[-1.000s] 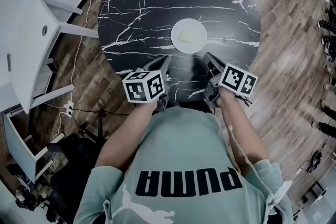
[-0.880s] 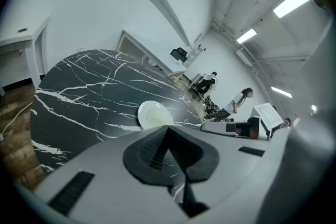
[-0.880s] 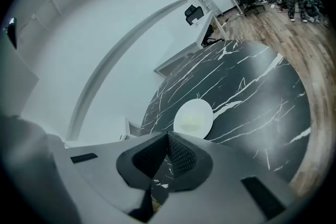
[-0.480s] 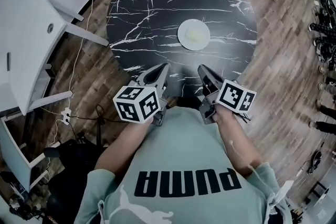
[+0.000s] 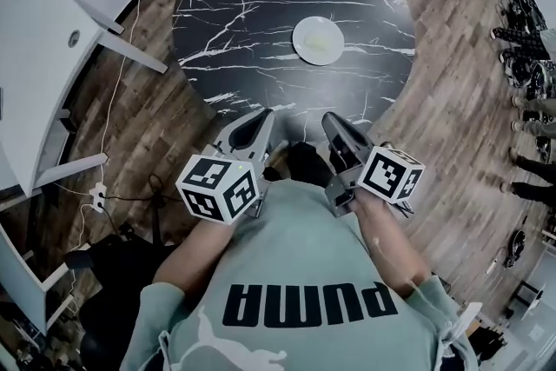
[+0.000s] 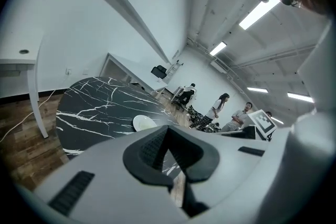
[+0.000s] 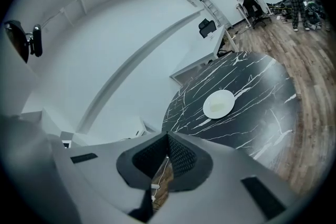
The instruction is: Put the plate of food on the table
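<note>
In the upper centre of the frame, the plate of food (image 5: pixel 318 40) is sitting on the worktop (image 5: pixel 234 4), well ahead of the left gripper (image 5: pixel 262 117) and the nearer right gripper (image 5: pixel 333 122), both closed and empty.

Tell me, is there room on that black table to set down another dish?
Plenty. The table holds only the plate, just right of centre. Bare: the whole left half out to the rim, the far side beyond the plate, and the near strip between plate and rim. Nowhere is crowded.
</note>
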A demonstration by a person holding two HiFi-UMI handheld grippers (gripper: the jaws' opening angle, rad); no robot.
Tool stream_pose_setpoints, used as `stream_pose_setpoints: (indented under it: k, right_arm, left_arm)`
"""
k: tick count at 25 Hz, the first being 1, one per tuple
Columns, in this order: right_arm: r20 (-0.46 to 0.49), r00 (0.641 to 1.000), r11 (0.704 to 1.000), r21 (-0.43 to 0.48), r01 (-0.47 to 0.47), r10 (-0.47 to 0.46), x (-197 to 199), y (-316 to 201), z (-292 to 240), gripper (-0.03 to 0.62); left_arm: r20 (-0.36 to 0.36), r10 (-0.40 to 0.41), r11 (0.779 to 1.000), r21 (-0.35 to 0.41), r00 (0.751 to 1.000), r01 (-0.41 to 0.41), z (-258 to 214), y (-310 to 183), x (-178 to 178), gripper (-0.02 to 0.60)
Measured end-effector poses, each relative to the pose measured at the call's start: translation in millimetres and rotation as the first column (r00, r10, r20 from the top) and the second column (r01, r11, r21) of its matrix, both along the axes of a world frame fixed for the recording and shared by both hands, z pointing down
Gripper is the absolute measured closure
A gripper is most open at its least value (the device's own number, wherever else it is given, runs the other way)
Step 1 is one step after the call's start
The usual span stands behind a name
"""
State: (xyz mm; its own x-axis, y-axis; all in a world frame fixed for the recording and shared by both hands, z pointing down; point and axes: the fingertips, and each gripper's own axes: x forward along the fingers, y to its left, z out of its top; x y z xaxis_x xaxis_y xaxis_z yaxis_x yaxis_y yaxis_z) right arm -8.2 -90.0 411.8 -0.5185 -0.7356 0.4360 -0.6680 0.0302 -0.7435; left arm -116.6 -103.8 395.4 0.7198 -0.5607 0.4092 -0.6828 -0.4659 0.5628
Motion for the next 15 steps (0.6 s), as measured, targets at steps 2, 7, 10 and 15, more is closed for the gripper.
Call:
stream_pose_setpoints:
  k: [2, 7, 10, 15]
  right_arm:
    - [0.0, 1.0, 1.0, 0.01, -0.002, 0.002, -5, 10, -6, 0.585]
    - [-0.002, 1.0, 0.999, 0.033, 0.017, -0.017, -7, 31, -20, 0.585]
    - [-0.006, 0.999, 0.997, 0.062, 0.038, -0.038, -3, 39, -29, 0.585]
    - [-0.015, 0.995, 0.99, 0.1, 0.102, -0.101, 14, 64, -40, 0.585]
  left_arm:
    - [-0.009, 0.021, 1.0, 0.007, 1.0, -0.021, -2, 10, 0, 0.575]
    - [-0.013, 0.036, 0.998, 0.055, 0.999, -0.036, -16, 33, 4, 0.575]
    - [-0.007, 0.026, 0.996, 0.084, 1.0, -0.025, -24, 43, 7, 0.575]
    - [0.006, -0.017, 0.994, 0.105, 1.0, 0.016, -28, 67, 26, 0.575]
